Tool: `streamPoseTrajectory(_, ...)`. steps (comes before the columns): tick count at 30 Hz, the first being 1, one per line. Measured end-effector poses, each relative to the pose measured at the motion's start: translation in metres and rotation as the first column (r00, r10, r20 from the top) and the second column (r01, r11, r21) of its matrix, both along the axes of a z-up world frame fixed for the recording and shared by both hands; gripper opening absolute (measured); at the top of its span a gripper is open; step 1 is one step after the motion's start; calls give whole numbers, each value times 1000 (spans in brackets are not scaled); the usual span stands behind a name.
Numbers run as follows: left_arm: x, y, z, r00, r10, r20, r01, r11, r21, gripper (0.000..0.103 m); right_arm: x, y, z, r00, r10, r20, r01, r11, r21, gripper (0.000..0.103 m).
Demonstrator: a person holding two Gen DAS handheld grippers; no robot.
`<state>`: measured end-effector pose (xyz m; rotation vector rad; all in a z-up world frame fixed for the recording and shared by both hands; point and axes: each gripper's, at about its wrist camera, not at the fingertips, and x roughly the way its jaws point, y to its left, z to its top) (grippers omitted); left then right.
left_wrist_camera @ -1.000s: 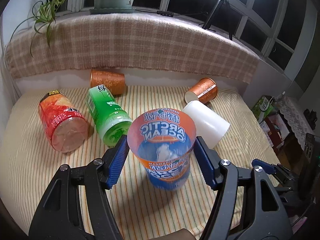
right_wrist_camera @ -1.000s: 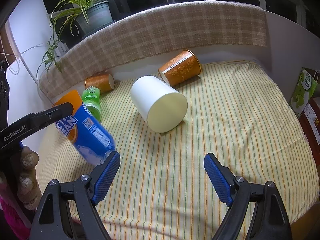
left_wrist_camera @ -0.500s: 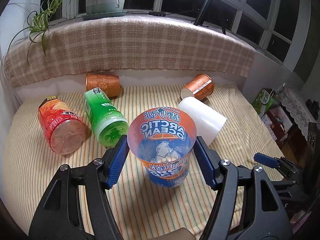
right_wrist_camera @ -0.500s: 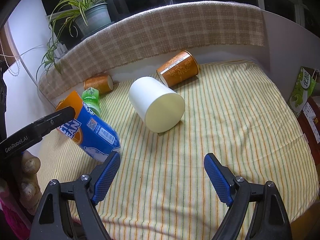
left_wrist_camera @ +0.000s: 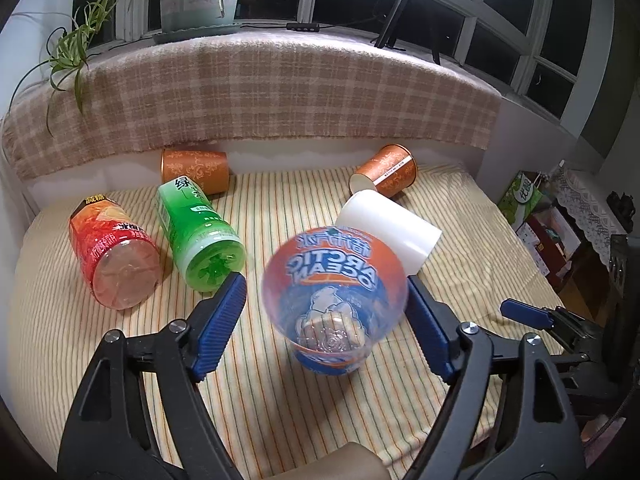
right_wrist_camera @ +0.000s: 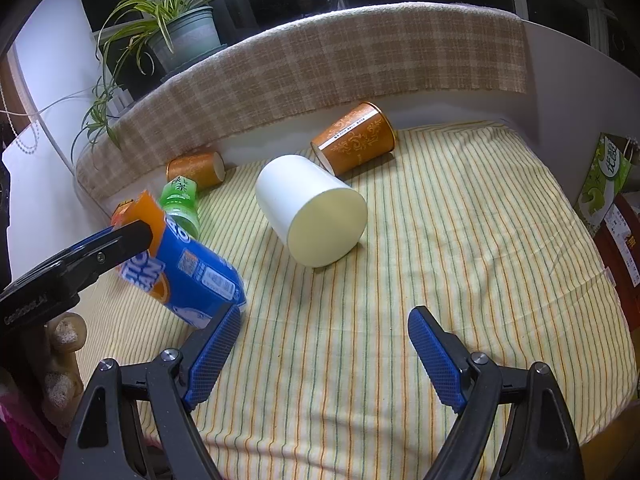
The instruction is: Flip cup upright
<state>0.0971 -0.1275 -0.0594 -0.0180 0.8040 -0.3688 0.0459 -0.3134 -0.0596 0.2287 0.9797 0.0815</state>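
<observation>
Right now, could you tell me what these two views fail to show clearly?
- Blue cup: motion-blurred in the left wrist view; whether the left hand-held gripper pads touch it is unclear.
- Its base contact with the cloth: hidden in the right wrist view behind the right hand-held gripper pad.
- Red bottle: almost wholly hidden behind the cup there.

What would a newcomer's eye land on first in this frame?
The blue-and-orange Arctic Ocean cup, tilted and blurred between the open left gripper. Behind it the white cup lies on its side mid-table, with two orange cups toppled along the back edge.
</observation>
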Motion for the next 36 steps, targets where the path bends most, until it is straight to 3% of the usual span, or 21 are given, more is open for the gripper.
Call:
streamPoseTrajectory(16, -12, 22, -6, 999, 23, -31, -23, 1000, -15, 89, -2, 7, 12, 998, 2, 55, 0, 999, -38, 88)
streamPoseTrajectory(24, -41, 55, 11, 991, 116, 66, -115, 993, -27, 89, -3, 20, 31, 990, -1, 143, 16, 994, -105, 90)
streamPoseTrajectory(34, -69, 88, 35, 952, 237, 196, -231, 972, -51, 90, -11, 41, 54, 963, 23, 268, 36, 976, -213, 99)
streamPoseTrajectory(36, -75, 90, 38, 941, 254, 226, -250, 967, -46, 96, -13, 45, 57, 957, 30, 289, 38, 973, -226, 102)
